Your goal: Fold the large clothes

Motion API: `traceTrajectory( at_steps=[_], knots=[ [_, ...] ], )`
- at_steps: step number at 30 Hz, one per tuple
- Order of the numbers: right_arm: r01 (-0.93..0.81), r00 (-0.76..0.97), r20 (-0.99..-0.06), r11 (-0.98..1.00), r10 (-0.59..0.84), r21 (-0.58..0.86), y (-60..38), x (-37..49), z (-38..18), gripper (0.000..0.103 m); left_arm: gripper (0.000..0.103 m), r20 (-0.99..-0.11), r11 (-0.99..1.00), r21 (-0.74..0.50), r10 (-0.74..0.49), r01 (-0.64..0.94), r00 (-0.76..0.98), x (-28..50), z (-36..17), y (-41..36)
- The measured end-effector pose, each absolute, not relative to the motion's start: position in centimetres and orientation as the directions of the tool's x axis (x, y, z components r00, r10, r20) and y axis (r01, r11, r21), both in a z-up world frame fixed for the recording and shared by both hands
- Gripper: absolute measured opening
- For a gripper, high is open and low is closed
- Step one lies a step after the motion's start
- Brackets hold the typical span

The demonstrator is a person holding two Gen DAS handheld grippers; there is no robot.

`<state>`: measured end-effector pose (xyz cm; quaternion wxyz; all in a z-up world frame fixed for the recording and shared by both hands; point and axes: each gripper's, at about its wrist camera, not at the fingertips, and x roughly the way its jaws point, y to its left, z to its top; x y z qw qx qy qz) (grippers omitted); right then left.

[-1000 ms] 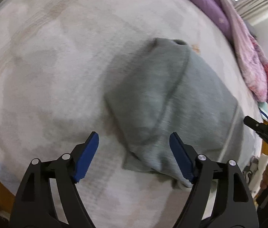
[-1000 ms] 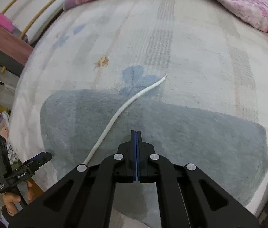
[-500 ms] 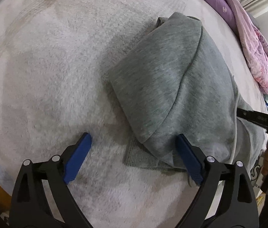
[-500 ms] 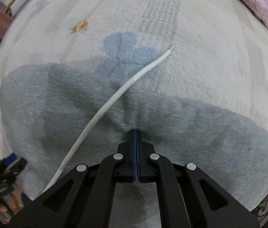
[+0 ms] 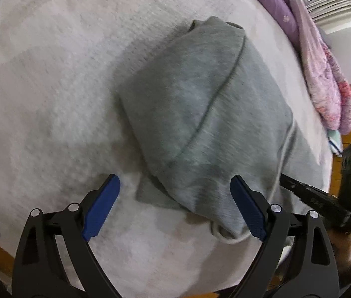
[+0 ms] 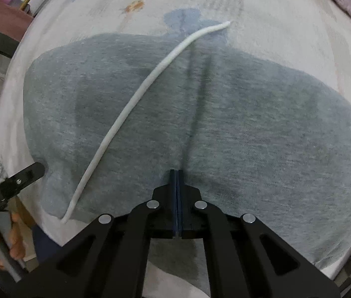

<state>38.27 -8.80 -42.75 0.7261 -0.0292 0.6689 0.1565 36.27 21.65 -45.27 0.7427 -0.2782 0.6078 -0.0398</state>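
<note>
The grey hoodie (image 5: 200, 114) lies folded on the pale blanket (image 5: 51, 87), filling the centre of the left wrist view and extending toward 4 o'clock. The left gripper (image 5: 175, 198) is spread wide, its right pad over the hoodie's near corner. The right gripper (image 6: 176, 173) is pressed together at the hoodie's near edge; whether it pinches fabric cannot be told, and the white drawstring (image 6: 135, 96) runs from 7 to 1 o'clock.

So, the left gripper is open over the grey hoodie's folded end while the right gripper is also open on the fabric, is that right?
Not quite: the right gripper is shut on the grey hoodie, as the right wrist view shows. The left gripper is indeed open over its folded end.
</note>
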Motion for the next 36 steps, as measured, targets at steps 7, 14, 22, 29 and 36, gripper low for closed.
traceTrajectory(
  at_steps=[7,14,22,29,36],
  knots=[
    [-0.216,0.099,-0.958,0.946,0.268,0.242,-11.0,33.9,-40.0,0.0,0.09,-0.851,0.793,-0.517,-0.436,-0.321,0.294,35.3,-45.9,22.5],
    [-0.1,0.079,-0.937,0.938,0.34,0.332,-12.7,32.2,-43.1,0.0,0.089,-0.869,0.825,-0.479,-0.398,-0.301,0.293,35.2,-46.1,21.7],
    [-0.094,0.075,-0.932,0.933,0.356,0.348,-13.5,32.6,-43.1,0.0,0.084,-0.872,0.819,-0.483,-0.418,-0.31,0.255,35.6,-46.5,22.5],
    [-0.09,0.07,-0.927,0.928,0.369,0.363,-11.8,33.4,-43.7,0.0,0.081,-0.864,0.785,-0.503,-0.454,-0.361,0.217,36.0,-47.1,22.5],
    [-0.095,0.076,-0.923,0.924,0.377,0.37,-12.5,33.2,-43.8,0.0,0.061,-0.832,0.761,-0.554,-0.492,-0.338,0.256,36.3,-47.1,21.5]
  ],
)
